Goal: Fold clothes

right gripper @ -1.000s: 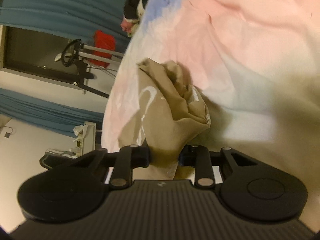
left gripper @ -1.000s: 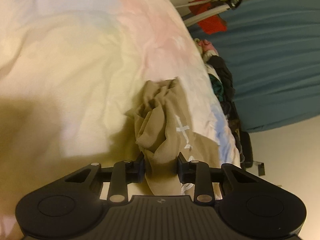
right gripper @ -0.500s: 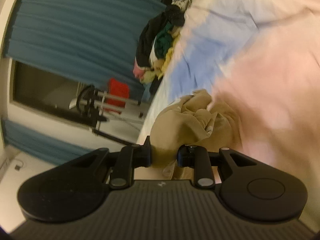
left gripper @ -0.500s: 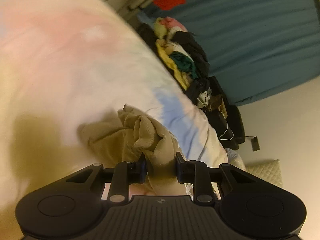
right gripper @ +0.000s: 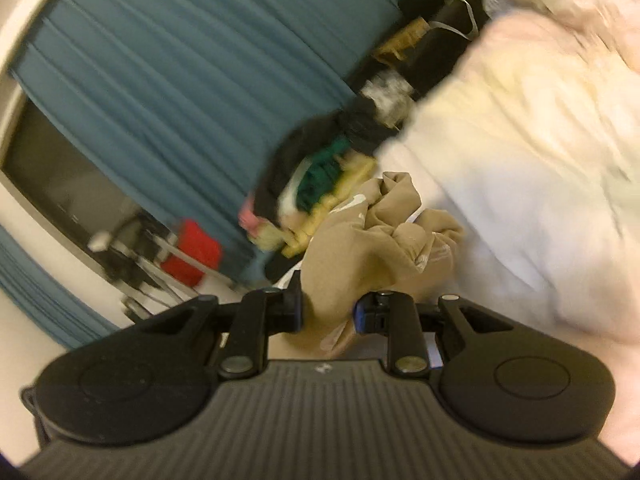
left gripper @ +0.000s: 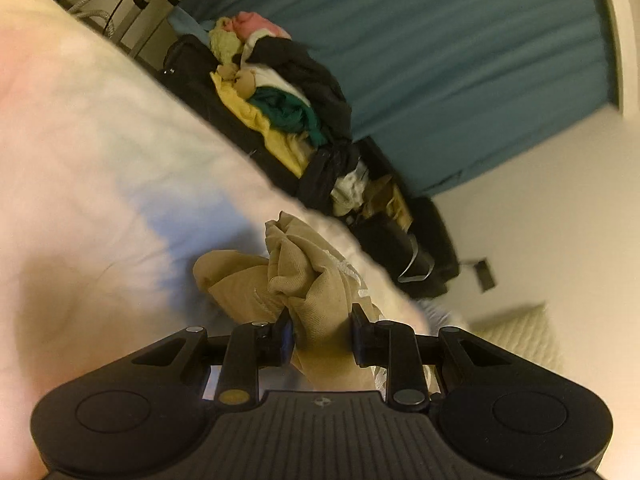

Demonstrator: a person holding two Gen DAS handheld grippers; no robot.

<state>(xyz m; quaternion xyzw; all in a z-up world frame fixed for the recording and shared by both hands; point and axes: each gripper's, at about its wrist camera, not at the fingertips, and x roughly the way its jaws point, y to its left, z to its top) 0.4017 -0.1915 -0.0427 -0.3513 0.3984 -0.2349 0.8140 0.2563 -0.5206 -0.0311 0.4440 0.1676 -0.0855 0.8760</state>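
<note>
Two grips: we have both clamped on one bunched tan cotton garment with white print (left gripper: 316, 292).
Left gripper (left gripper: 322, 334): we see its black jaws pinched on a thick fold of the tan cloth, which bulges up just ahead of the fingers.
Right gripper (right gripper: 328, 308): jaws closed on another bunch of the same garment (right gripper: 372, 240).
Garment position: it hangs between our two grippers, over the pastel pink, blue and cream bedspread (left gripper: 100, 152).
Writing: white marks on the cloth, too crumpled for us to read.
Background: heap of mixed clothes (left gripper: 288, 108), teal pleated curtain (left gripper: 460, 60).
</note>
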